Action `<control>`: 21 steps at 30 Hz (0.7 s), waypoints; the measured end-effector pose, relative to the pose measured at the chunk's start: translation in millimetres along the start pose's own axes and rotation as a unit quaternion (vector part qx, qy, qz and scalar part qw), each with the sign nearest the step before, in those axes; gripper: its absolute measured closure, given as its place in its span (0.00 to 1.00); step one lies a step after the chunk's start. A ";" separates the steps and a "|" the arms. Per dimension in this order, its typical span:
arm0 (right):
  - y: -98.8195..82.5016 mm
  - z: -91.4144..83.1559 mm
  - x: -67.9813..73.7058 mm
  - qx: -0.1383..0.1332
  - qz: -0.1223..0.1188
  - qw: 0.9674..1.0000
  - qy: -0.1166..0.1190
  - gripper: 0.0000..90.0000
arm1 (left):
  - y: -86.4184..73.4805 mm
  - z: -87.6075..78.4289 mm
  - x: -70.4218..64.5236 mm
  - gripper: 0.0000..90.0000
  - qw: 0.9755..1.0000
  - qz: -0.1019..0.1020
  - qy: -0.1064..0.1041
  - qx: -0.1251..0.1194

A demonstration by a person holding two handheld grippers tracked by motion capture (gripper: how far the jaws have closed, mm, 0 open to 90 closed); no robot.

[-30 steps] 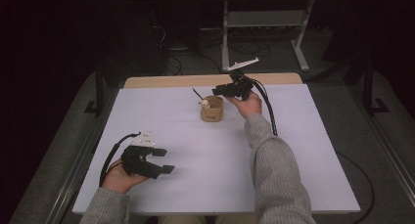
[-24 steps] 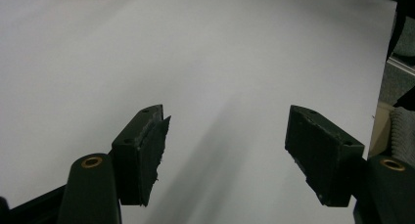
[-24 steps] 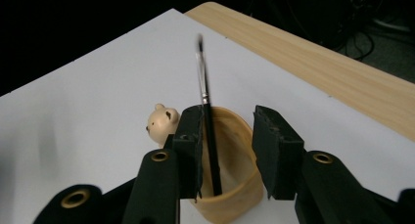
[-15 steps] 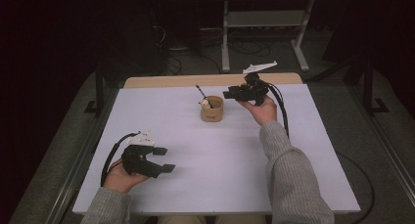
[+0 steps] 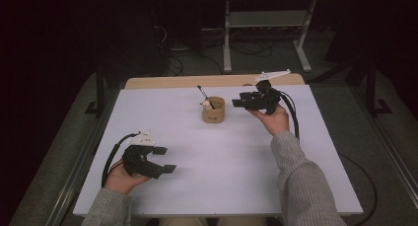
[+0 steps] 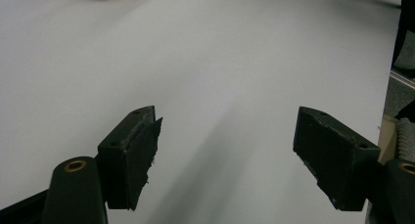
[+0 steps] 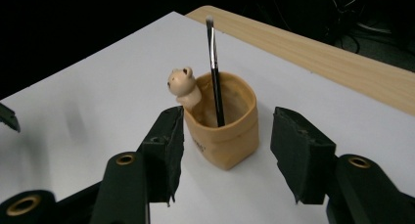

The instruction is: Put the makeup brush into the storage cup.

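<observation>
Standing upright in the tan cup, the brush needs no grip, so our right gripper has just been opening, empty; left gripper rests wide.

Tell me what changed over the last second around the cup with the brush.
The right hand-held gripper drew back to the right, away from the tan cup, its jaws having just been opening with nothing between them. The brush stands in the cup, released. The left hand-held gripper stayed put, open; the cup has not moved.
</observation>
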State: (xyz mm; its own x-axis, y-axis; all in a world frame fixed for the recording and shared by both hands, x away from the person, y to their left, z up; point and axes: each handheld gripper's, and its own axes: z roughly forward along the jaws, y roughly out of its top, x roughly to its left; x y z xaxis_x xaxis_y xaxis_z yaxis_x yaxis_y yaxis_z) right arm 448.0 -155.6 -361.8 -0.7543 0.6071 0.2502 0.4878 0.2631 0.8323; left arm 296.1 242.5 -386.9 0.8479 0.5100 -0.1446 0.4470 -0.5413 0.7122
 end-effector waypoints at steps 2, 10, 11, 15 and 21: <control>-3.3 -2.3 0.7 0.000 -0.001 1.000 0.000 0.48 | -0.6 -1.1 1.3 0.26 1.000 -0.002 0.002 -0.003; -10.3 -10.5 3.7 0.000 0.002 1.000 -0.005 0.44 | -3.2 -2.0 2.8 0.26 1.000 -0.008 0.004 -0.008; -10.8 -11.6 4.6 0.000 0.001 1.000 -0.005 0.44 | -3.5 -2.4 3.3 0.26 1.000 -0.009 0.004 -0.009; -14.5 -18.2 6.9 -0.004 0.000 1.000 -0.008 0.43 | -3.9 -2.6 3.7 0.25 1.000 -0.010 0.007 -0.010; -20.6 -27.2 9.6 -0.016 0.006 1.000 -0.006 0.41 | -3.9 -3.5 3.1 0.25 1.000 -0.012 0.010 -0.014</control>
State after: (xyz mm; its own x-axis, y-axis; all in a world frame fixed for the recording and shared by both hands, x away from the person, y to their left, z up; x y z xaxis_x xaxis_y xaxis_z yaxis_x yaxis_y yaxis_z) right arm 418.8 -175.5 -363.0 -0.7431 0.6191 0.2539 0.4819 0.2318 0.8450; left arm 296.0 248.5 -387.7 0.8312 0.5357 -0.1485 0.4587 -0.5101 0.7276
